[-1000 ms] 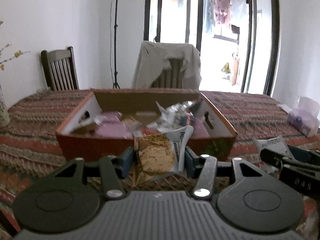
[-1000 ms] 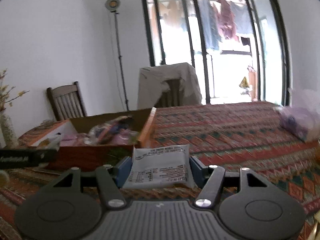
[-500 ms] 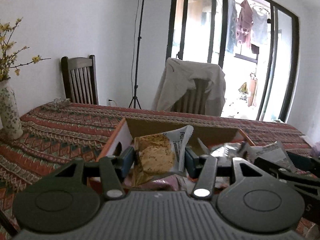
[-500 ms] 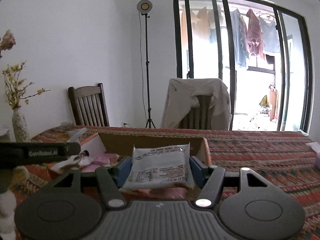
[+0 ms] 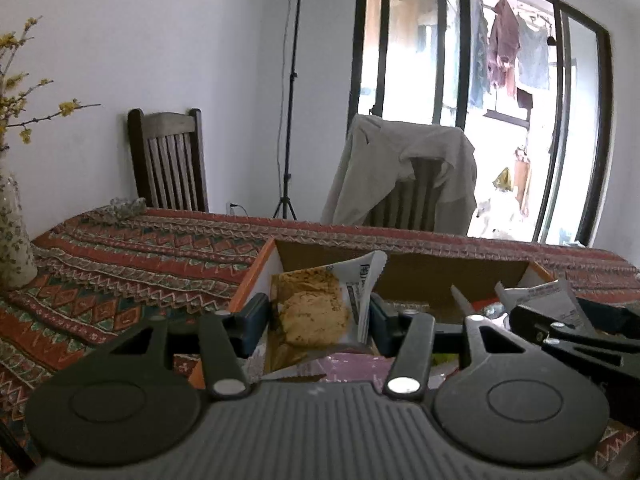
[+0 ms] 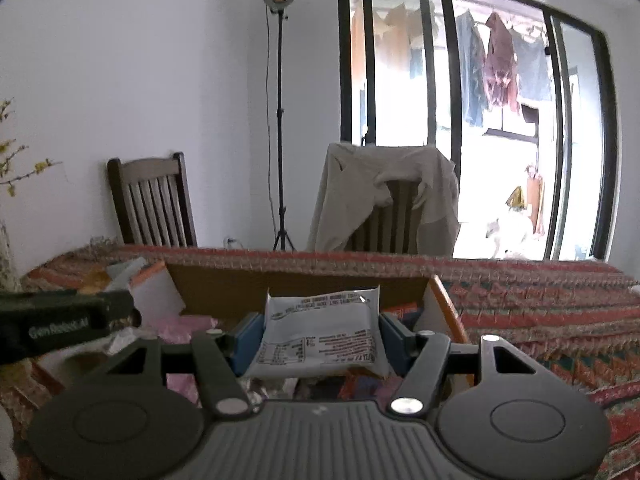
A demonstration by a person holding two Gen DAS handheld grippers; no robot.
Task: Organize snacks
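My left gripper is shut on a cookie packet, brown cookies printed on its front, held upright over the left end of the open cardboard box. My right gripper is shut on a white snack packet with printed text facing me, held over the right part of the same box. Pink and silver wrapped snacks lie inside the box. In the left wrist view the right gripper shows at the right edge with its white packet. The left gripper's body shows at the left of the right wrist view.
The box sits on a table covered with a red patterned cloth. A flowered vase stands at the left. Behind the table stand a wooden chair, a chair draped with a beige jacket and a lamp tripod.
Both grippers have moved forward with their packets, from in front of the box to over it. The box now lies beneath the fingers in both views.
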